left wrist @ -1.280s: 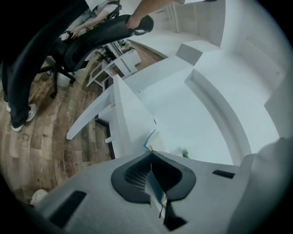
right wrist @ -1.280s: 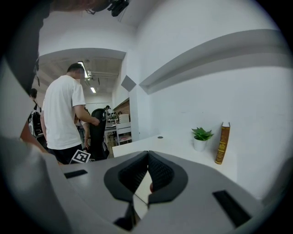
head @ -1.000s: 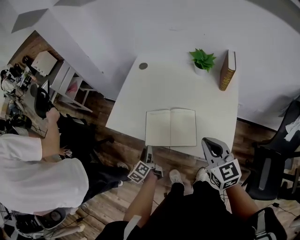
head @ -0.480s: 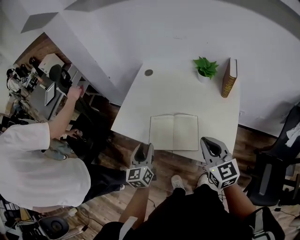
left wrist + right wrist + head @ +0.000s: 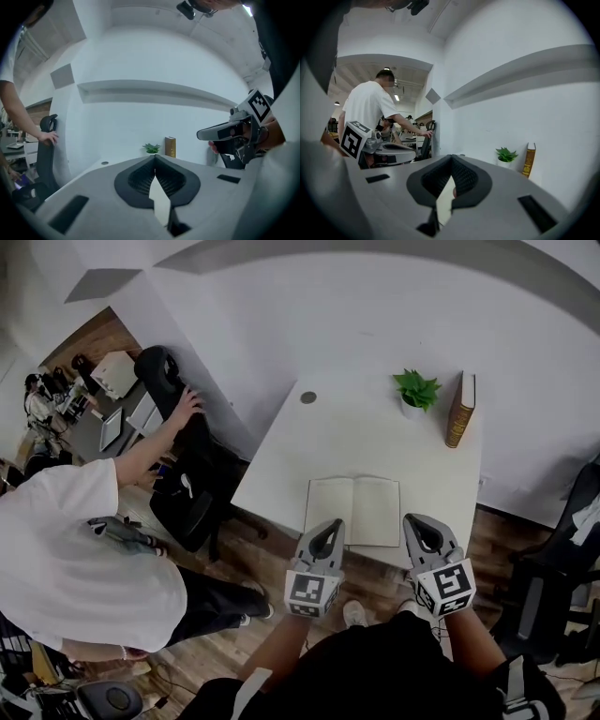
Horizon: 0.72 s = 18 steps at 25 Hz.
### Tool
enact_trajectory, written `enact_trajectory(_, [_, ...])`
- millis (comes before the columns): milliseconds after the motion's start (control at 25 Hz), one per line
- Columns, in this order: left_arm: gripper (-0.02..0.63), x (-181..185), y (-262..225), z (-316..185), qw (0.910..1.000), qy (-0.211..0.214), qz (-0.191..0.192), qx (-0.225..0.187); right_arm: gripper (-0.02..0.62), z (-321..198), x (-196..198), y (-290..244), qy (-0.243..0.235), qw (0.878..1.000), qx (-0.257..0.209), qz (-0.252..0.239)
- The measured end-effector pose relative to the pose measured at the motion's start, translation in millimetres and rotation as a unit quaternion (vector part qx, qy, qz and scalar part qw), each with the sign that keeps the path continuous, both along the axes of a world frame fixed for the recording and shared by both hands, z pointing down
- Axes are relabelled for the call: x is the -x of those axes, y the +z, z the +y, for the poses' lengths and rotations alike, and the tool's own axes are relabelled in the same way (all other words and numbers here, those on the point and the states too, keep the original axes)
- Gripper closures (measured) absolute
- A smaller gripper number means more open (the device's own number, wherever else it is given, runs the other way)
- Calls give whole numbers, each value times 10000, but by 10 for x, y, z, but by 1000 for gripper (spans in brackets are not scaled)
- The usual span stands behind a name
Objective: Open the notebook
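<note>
The notebook (image 5: 353,510) lies open and flat near the front edge of the white table (image 5: 319,446), showing two blank cream pages. My left gripper (image 5: 328,524) hovers just before the notebook's near left corner, jaws shut with nothing between them. My right gripper (image 5: 415,519) is held level at the notebook's near right corner, also shut and empty. In the left gripper view my left gripper (image 5: 154,157) points across the table, with the right gripper (image 5: 201,136) off to the side. In the right gripper view the right gripper's (image 5: 451,157) tips meet.
A small potted plant (image 5: 413,390) and an upright brown book (image 5: 459,409) stand at the table's far right. A round grommet (image 5: 308,397) sits at the far left. A person in a white shirt (image 5: 66,549) holds a black chair (image 5: 178,427) at left.
My left gripper has risen from below the table's front edge, rolled upright and shut. The right gripper has barely moved. The person at left has reached over to the black chair.
</note>
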<state>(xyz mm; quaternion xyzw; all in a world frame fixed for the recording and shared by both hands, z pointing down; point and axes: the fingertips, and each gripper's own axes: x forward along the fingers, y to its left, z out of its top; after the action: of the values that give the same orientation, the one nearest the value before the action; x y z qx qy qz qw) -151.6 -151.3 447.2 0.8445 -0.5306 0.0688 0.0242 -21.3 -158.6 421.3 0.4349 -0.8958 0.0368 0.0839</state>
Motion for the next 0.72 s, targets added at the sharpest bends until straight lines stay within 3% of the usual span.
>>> enact_trajectory(280, [600, 65, 42, 44, 10000, -12, -27, 30, 601, 51, 95, -116, 32, 9991, -318, 273])
enact_trajectory(720, [600, 167, 48, 59, 10000, 17, 34, 49, 600, 64, 181, -110, 25, 9988, -384, 288])
